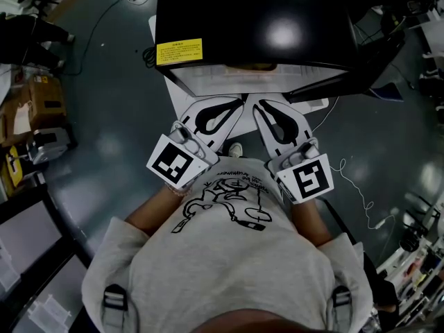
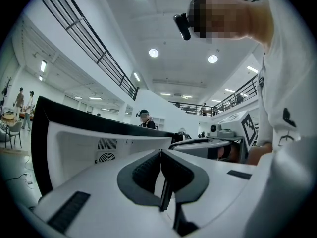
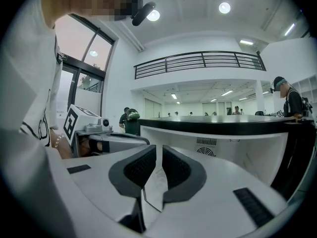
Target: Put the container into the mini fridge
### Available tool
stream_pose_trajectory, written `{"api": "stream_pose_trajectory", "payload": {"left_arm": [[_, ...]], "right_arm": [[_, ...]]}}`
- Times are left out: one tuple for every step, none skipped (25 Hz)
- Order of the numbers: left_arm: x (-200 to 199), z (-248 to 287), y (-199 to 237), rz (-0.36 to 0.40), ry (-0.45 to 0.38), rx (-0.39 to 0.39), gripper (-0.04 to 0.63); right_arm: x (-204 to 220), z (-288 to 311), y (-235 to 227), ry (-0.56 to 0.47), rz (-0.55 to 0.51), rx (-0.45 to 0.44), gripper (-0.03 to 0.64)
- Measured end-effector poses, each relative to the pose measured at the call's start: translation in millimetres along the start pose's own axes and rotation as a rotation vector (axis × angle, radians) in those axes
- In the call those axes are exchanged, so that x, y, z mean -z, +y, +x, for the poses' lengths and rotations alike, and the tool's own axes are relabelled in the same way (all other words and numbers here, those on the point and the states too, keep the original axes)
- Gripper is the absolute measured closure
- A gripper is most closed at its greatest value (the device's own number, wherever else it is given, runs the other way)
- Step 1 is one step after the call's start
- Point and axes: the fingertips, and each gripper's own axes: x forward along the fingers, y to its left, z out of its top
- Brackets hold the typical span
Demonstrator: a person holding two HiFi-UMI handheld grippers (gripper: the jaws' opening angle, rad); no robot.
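Both grippers point fwd, side by side w/ tips close together, at the mini fridge [image 1: 257, 19] just ahead of you. Left gripper [image 1: 236, 104] has its jaws fully together, nothing in them. Right gripper [image 1: 258, 107] has its jaws barely apart, a thin slit w/ nothing in it. Fridge door [image 1: 347, 75] hangs open on your right. White inner wall w/ a round vent [image 2: 105, 157] fills the space in front of the tips. Container: can't make it out in any view. A white cable [image 1: 354, 179] trails on the floor to your right, and boxes [image 1: 41, 103] sit at your left. A person in a cap [image 3: 287, 100] stands beyond the fridge.
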Motion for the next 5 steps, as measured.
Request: {"api": "stream_pose_trajectory", "payload": {"left_arm": [[-0.4,-0.6,-0.4,0.001,-0.001,-0.001,0.578],[-0.8,-0.9,-0.8,0.002,-0.001,-0.002,0.578],[-1.1,-1.2,-1.3,0.003,-0.001,-0.002,0.578],[-1.3,-1.6,-1.7,0.003,0.000,-0.003,0.578],[-1.6,-1.9,-2.0,0.003,0.001,-0.004,0.577]], "right_arm": [[-0.3,-0.6,0.5,0.000,-0.001,0.000,0.561],[-0.6,-1.3,0.7,-0.001,-0.001,0.000,0.561],[-0.9,-1.9,0.8,-0.002,-0.001,0.000,0.561],[-1.1,-2.5,1.0,-0.002,-0.001,0.001,0.561],[-1.3,-3.0,1.1,-0.003,-0.001,0.001,0.561]]}}
